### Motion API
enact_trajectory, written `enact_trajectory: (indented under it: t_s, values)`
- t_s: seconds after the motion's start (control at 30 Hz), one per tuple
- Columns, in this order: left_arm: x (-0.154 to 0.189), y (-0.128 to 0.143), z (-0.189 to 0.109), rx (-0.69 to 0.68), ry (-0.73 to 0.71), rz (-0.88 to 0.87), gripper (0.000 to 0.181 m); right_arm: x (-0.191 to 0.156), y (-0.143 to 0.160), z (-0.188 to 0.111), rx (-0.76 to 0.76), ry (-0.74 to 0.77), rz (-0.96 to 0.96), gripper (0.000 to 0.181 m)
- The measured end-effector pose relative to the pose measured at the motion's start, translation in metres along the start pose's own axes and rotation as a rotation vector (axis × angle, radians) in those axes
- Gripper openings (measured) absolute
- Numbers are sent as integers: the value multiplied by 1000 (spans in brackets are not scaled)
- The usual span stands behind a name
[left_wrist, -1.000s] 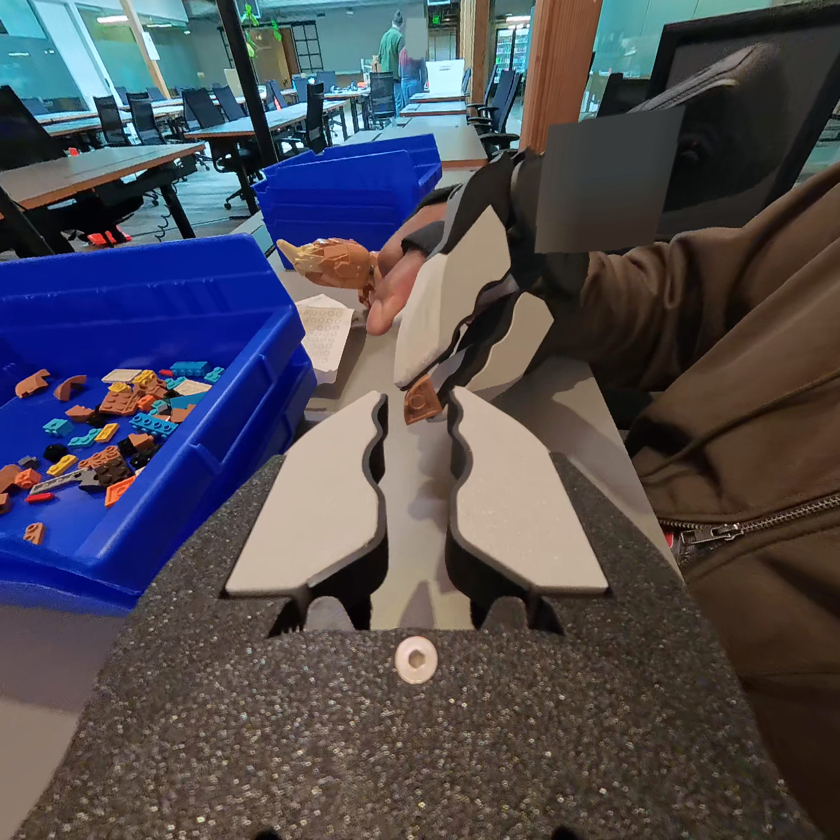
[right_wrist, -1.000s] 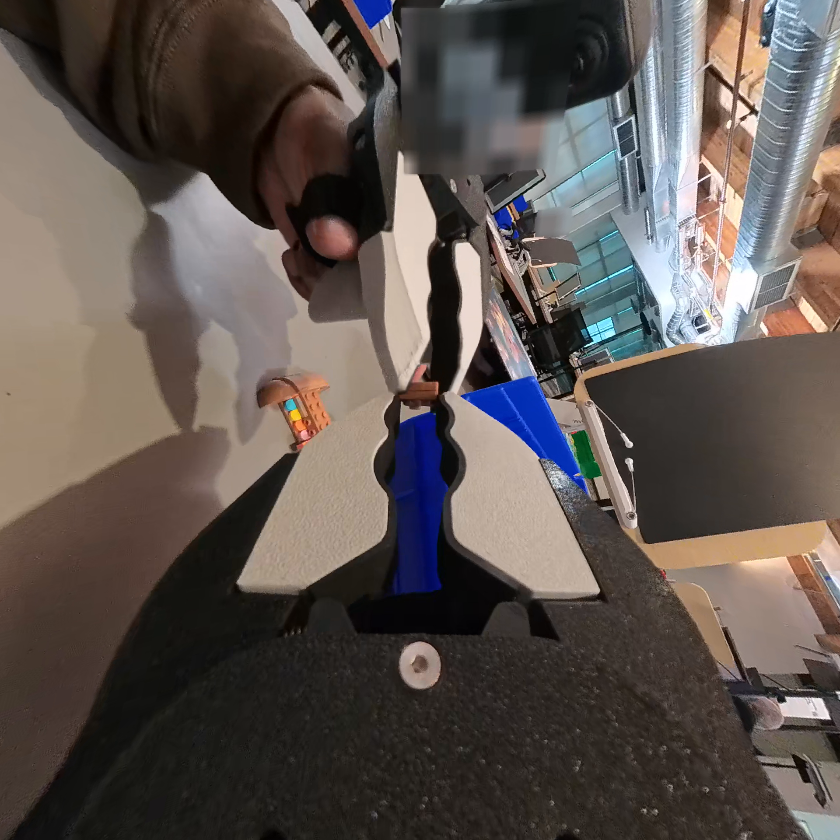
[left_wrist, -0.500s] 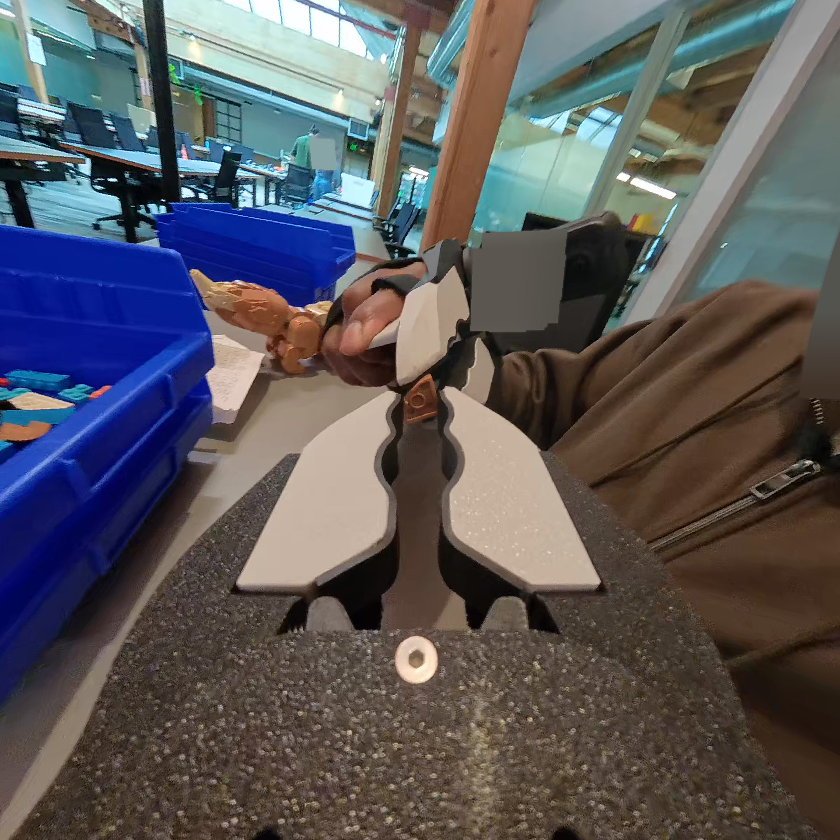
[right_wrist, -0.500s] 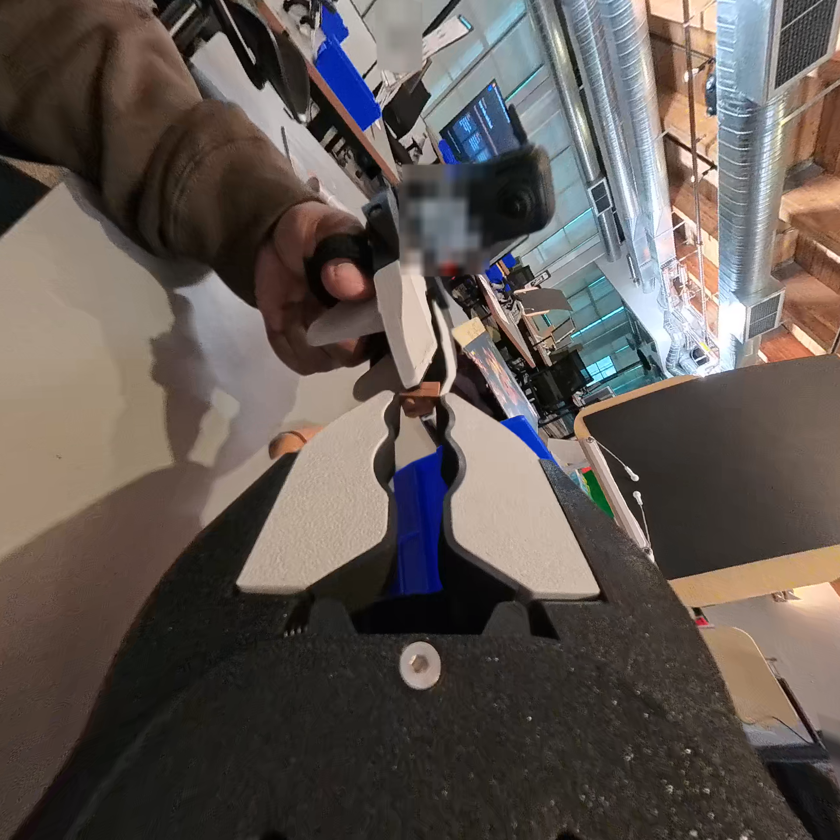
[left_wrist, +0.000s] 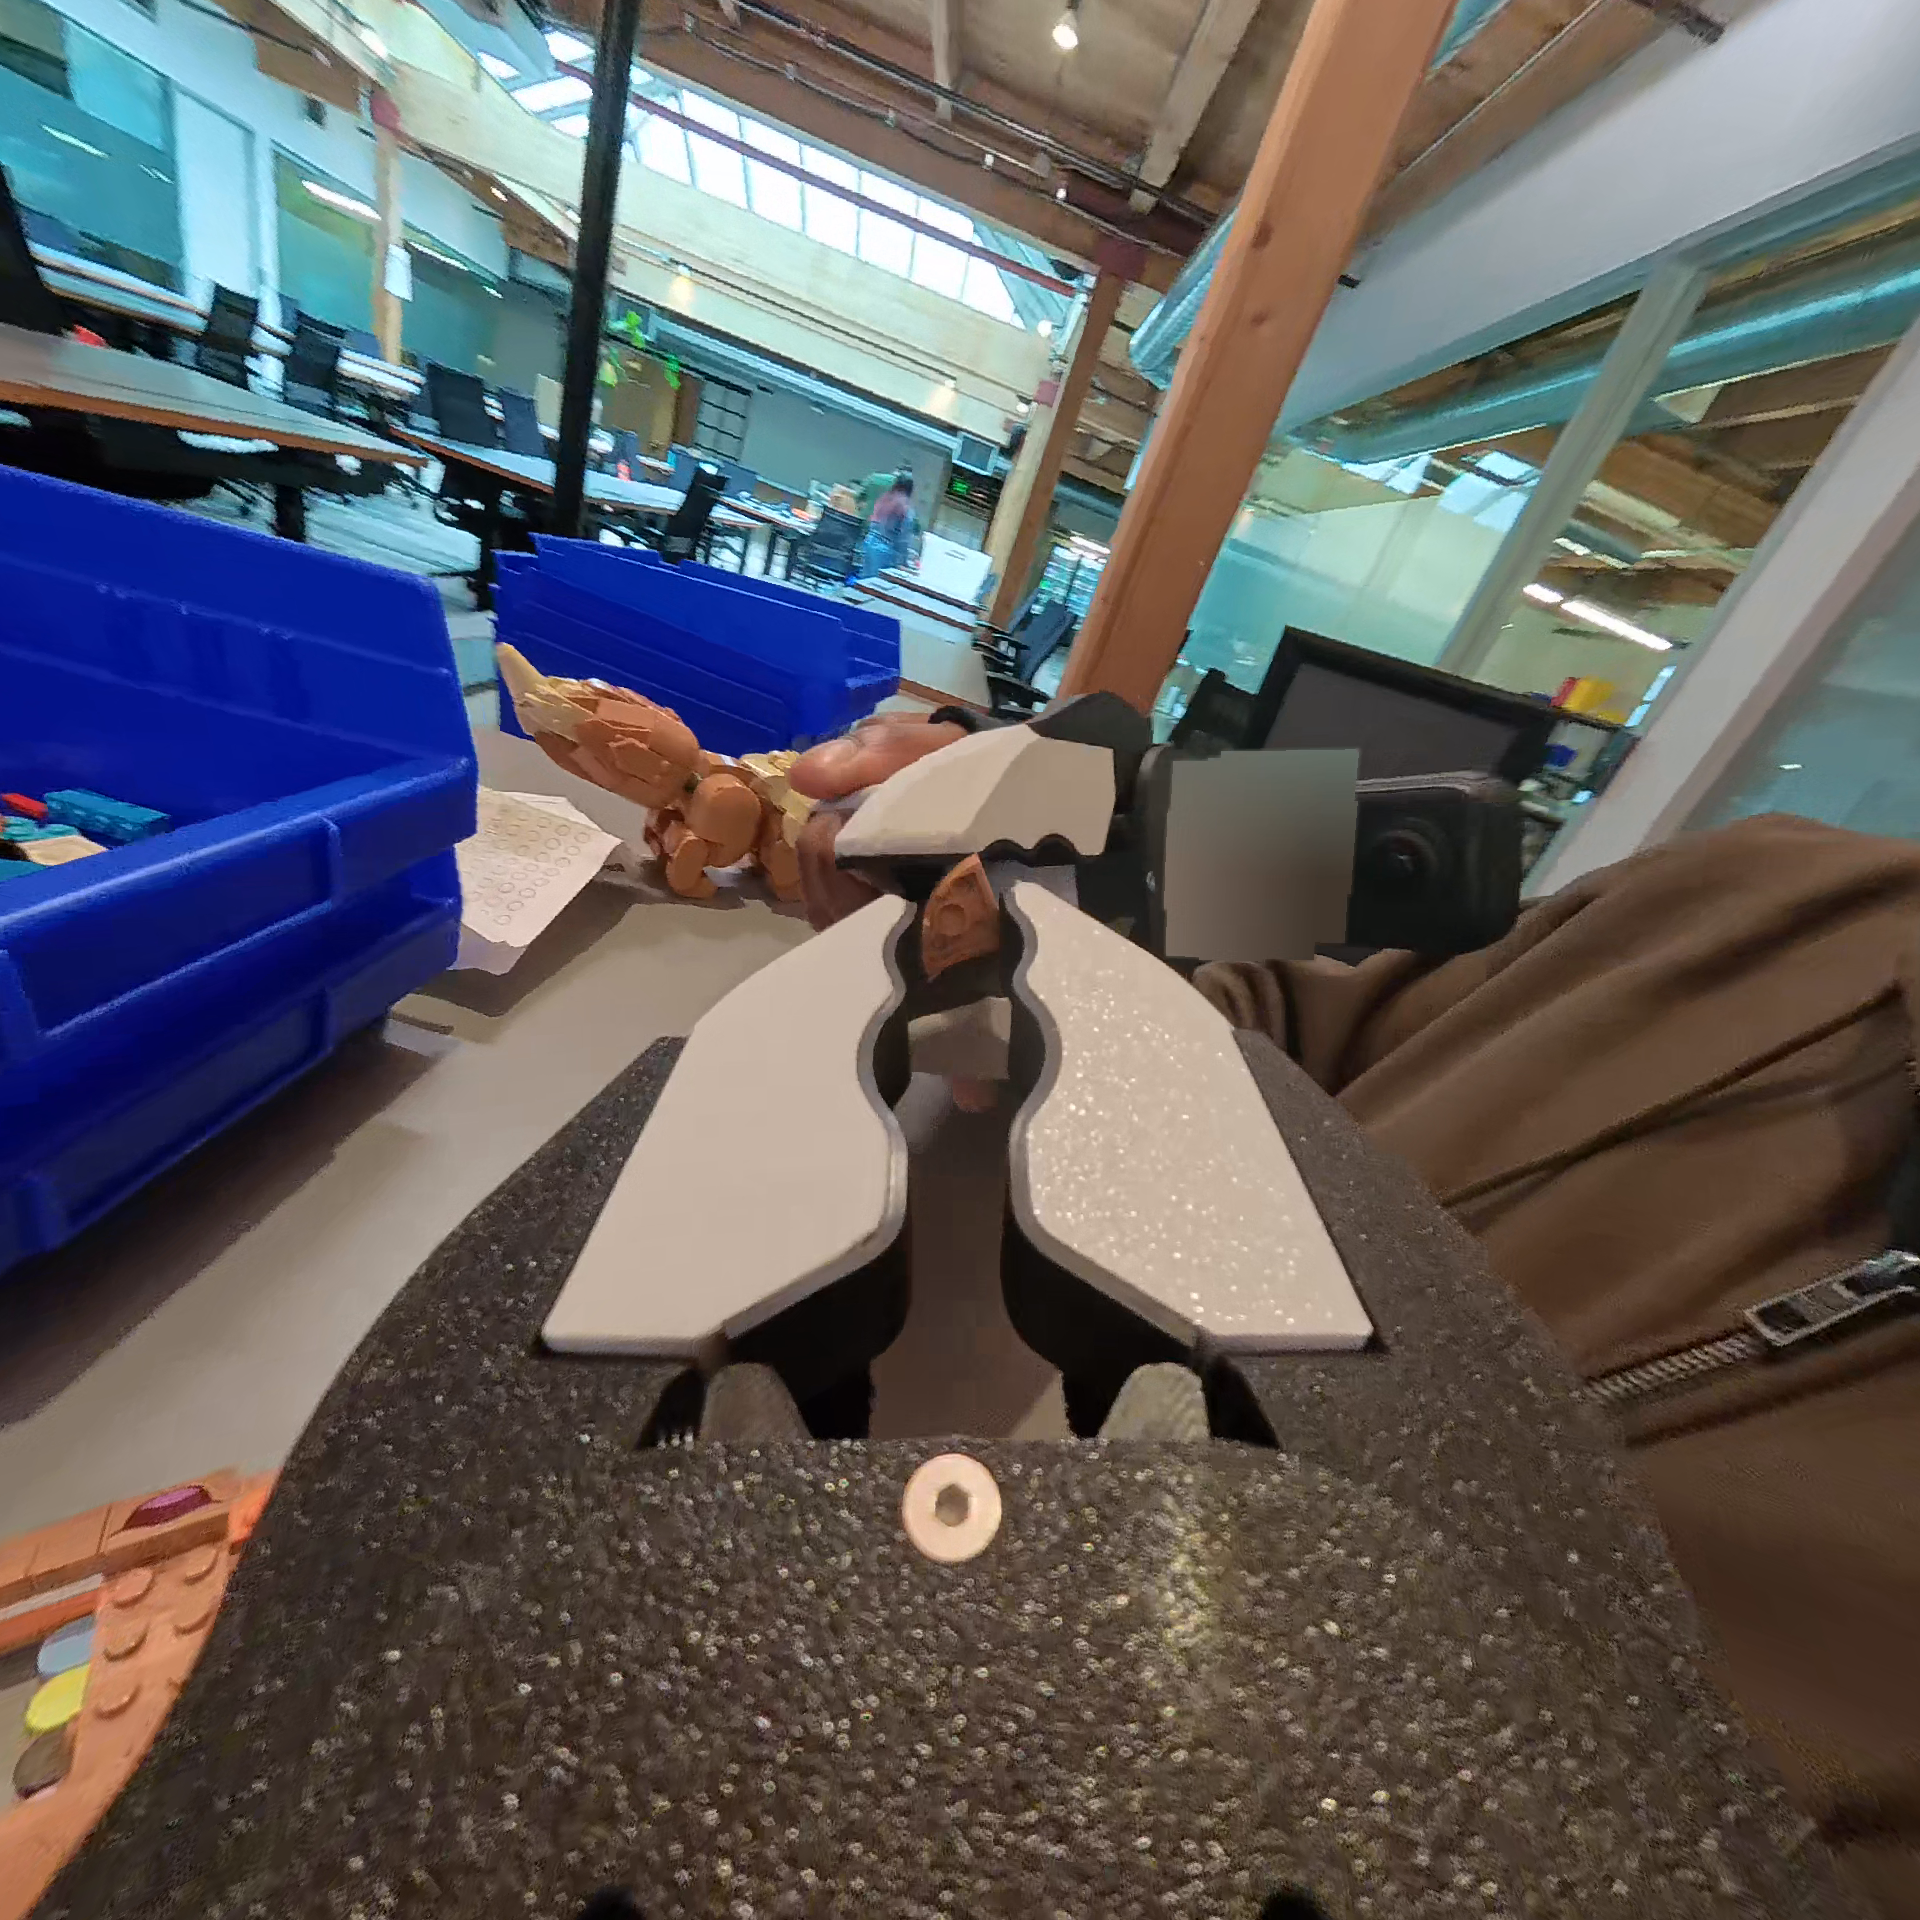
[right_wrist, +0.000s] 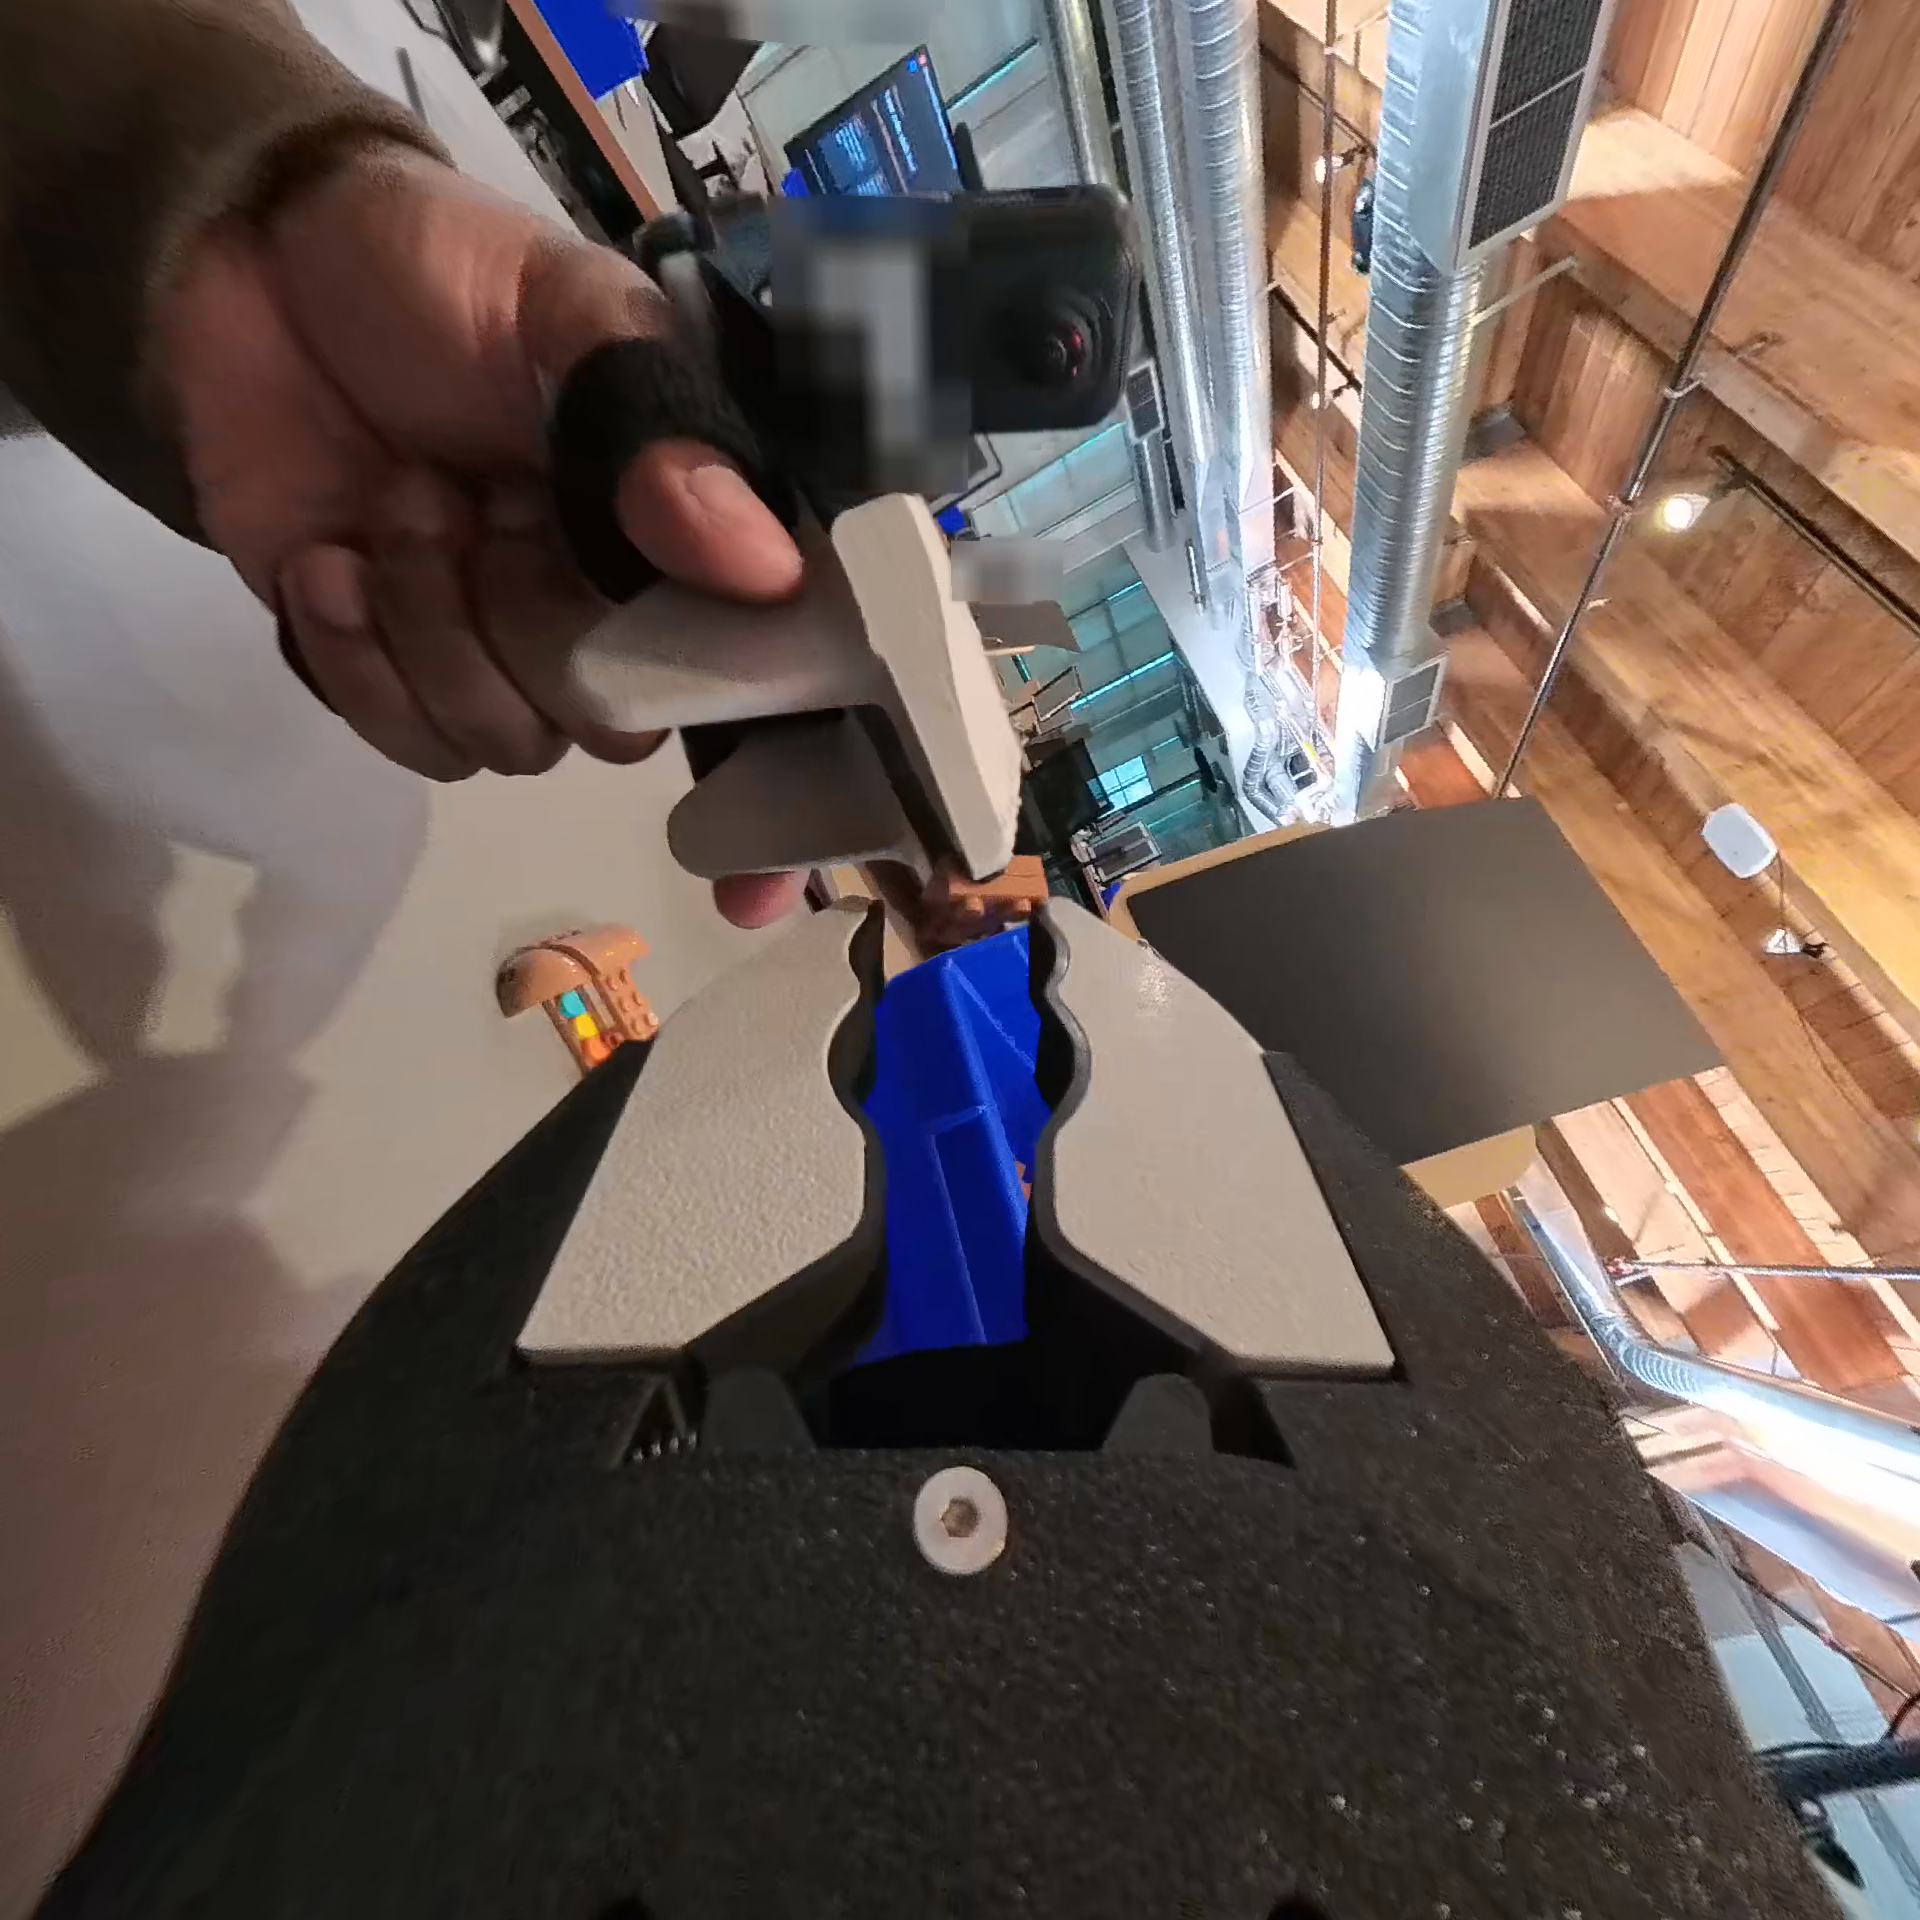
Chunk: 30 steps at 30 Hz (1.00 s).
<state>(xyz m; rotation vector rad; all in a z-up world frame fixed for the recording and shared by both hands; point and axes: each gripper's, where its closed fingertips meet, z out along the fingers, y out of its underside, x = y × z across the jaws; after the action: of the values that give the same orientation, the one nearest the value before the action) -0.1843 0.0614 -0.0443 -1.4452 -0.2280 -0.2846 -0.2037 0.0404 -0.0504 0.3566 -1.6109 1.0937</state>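
My left gripper (left_wrist: 954, 916) is shut on a small brown wedge brick (left_wrist: 958, 914), pinched at its fingertips above the grey table (left_wrist: 312, 1195). My right gripper (right_wrist: 961, 925) faces it tip to tip. Its jaws stand a little apart around the same brick (right_wrist: 987, 896) and look loose on it. In the left wrist view the right gripper lies on its side, its upper finger (left_wrist: 966, 800) just over the brick. A hand (right_wrist: 416, 520) holds the left gripper in the right wrist view.
A blue bin (left_wrist: 208, 831) of loose bricks stands left, stacked blue bins (left_wrist: 707, 634) behind. A brown brick animal (left_wrist: 675, 790) and a paper sheet (left_wrist: 530, 862) lie between them. A flat brick build (left_wrist: 94, 1621) is near left. A brown sleeve (left_wrist: 1558, 1143) fills the right. The tips of both grippers are at nearly the same place.
My left gripper closed on the brown brick that the right gripper held. The right jaws have since widened. Both grippers rose and tilted, staying tip to tip.
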Motion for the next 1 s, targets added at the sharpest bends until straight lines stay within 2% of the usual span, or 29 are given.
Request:
enact_trajectory:
  t_s: [0.07, 0.17, 0.33, 0.6, 0.87, 1.0]
  values:
    - [-4, 11, 0, -15, -68, 48, 14, -1, -3, -4, 7, 11, 10, 28]
    - [-5, 20, 0, -2, -87, 26, 14, -9, -1, -7, -26, 7, -18, 32]
    - [-7, 25, 0, -25, -142, 99, 14, -17, 7, -8, -90, 26, -54, 24]
    - [-12, 32, 2, -70, -212, 166, 14, -21, 14, -9, -140, 47, -134, 24]
    - [-8, 29, 3, -42, -210, 191, 14, -19, 14, -10, -151, 48, -122, 20]
    - [-3, 27, 3, -3, -132, 95, 13, -18, 10, -12, -126, 31, -62, 20]
